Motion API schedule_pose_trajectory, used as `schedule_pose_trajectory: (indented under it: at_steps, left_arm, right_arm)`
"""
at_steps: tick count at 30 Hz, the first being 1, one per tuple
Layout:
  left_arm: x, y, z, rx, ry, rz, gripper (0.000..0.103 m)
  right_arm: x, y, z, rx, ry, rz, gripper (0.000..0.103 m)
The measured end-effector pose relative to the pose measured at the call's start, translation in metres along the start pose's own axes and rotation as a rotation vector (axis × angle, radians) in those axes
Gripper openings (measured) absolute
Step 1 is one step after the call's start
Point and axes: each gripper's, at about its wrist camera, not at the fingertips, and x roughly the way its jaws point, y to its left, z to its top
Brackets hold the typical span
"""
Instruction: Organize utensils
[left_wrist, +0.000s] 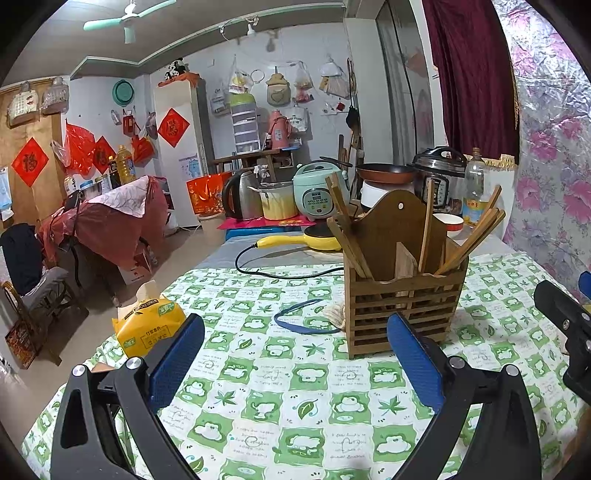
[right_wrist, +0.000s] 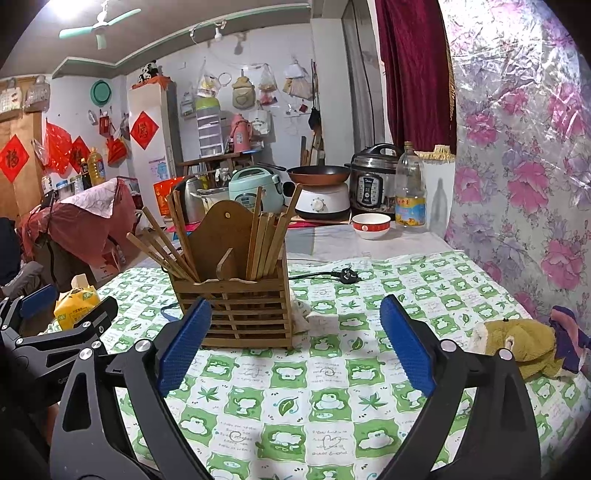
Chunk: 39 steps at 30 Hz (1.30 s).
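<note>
A slatted wooden utensil holder (left_wrist: 402, 306) (right_wrist: 240, 310) stands upright on the green-and-white checked tablecloth (left_wrist: 295, 387) (right_wrist: 314, 398). Several wooden chopsticks (left_wrist: 469, 240) (right_wrist: 166, 247) lean in its two compartments, on both sides of its tall back board. My left gripper (left_wrist: 295, 358) is open just short of the holder and a little to its left, with nothing between its blue pads. My right gripper (right_wrist: 295, 343) is open too, nearer than the holder and slightly to its right, and also holds nothing. Its left pad overlaps the holder's front corner in the right wrist view.
A yellow tissue pack (left_wrist: 147, 325) (right_wrist: 75, 302) lies at the table's left edge. A blue band (left_wrist: 299, 321), a black cord with plug (right_wrist: 345, 276) and a yellow pan (left_wrist: 317, 240) lie behind the holder. A plush toy (right_wrist: 517, 343) sits right. Cookers, a bowl (right_wrist: 370, 225) and a bottle (right_wrist: 410, 192) crowd the far end.
</note>
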Motion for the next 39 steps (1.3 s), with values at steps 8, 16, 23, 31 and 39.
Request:
schedule_pose_trajectory:
  at_steps: [8, 16, 23, 31, 39]
  left_arm:
    - [0.0, 0.0003, 0.0002, -0.005, 0.0, 0.001, 0.097]
    - [0.0006, 0.0031, -0.0004, -0.013, 0.004, 0.006, 0.097]
    - [0.0004, 0.0038, -0.0005, -0.009, 0.005, 0.008, 0.097]
    - [0.0006, 0.0032, -0.0002, -0.012, 0.006, 0.005, 0.097]
    - [0.0005, 0.0042, -0.0002, -0.008, 0.006, 0.005, 0.097]
  right_arm:
    - [0.0026, 0.004, -0.004, -0.02, 0.01, -0.011, 0.097]
    - [0.0025, 0.0045, -0.0044, -0.016, 0.009, -0.021, 0.097]
    - [0.003, 0.0025, -0.0041, -0.004, 0.013, -0.02, 0.097]
    - [0.003, 0.002, -0.0041, -0.001, 0.012, -0.019, 0.097]
    - [0.0026, 0.0018, -0.0041, 0.0, 0.011, -0.021, 0.097]
